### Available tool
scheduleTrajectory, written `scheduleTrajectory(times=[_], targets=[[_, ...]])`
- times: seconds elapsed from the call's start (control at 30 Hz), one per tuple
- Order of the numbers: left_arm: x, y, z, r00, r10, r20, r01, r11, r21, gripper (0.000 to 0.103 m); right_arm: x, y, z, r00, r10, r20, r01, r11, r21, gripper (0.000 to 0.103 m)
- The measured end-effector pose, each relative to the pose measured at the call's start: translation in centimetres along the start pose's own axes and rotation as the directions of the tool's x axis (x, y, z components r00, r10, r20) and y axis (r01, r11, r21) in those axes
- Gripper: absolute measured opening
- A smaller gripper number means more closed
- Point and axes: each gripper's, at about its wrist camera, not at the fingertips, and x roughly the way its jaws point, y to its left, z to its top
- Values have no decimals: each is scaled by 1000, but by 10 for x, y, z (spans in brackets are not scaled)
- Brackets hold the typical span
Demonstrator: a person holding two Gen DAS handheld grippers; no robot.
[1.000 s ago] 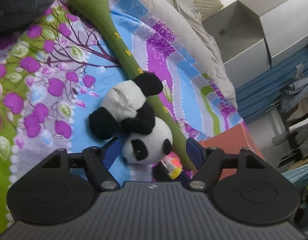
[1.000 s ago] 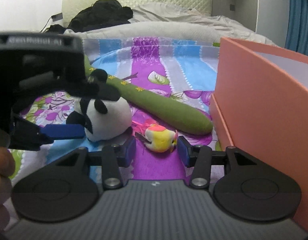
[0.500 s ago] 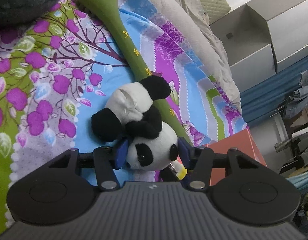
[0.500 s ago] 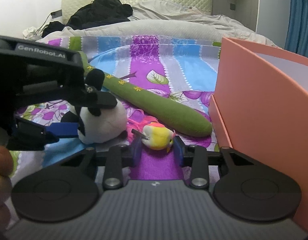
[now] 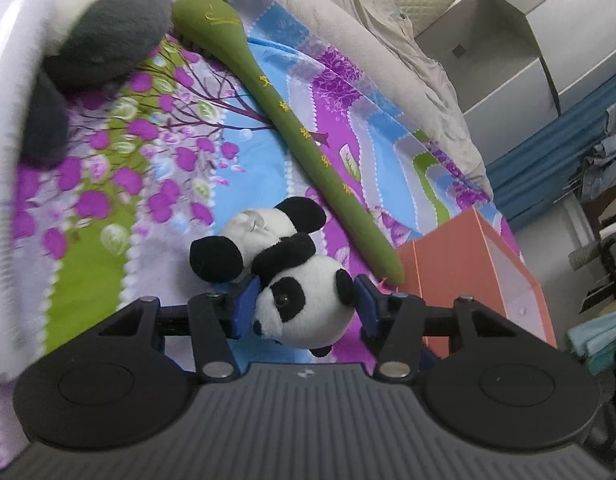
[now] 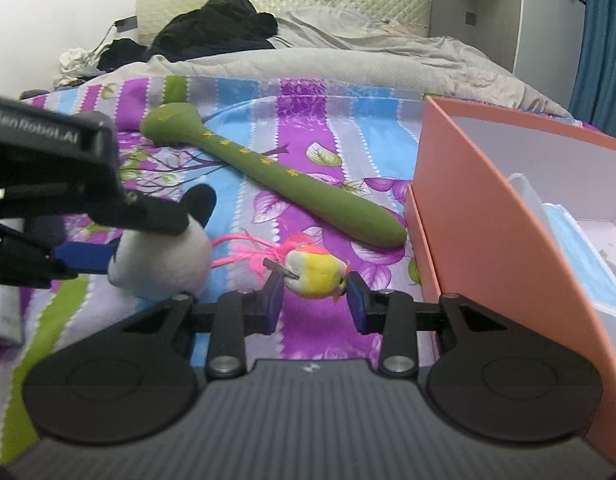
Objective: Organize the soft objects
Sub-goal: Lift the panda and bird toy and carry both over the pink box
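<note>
White lettering "GenRobot.AI" showing on the black housing of the left gripper (image 6: pixel 84 258), seen blurred from the right wrist.
</note>
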Motion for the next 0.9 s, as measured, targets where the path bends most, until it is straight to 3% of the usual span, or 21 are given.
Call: scheduleTrajectory(times=[0.4, 0.53, 0.9], targets=[[-79, 1, -56, 997, 83, -9, -82, 994, 74, 57, -73, 12, -19, 999, 41, -7, -41, 998, -48, 38], [-99, -6, -82, 992, 128, -4, -126, 982, 143, 57, -95, 11, -30, 997, 71, -17, -72, 997, -39, 38], [-133, -13, -124, 988, 153, -2, -150, 970, 189, 57, -136, 7, -50, 993, 113, -42, -114, 993, -8, 38]])
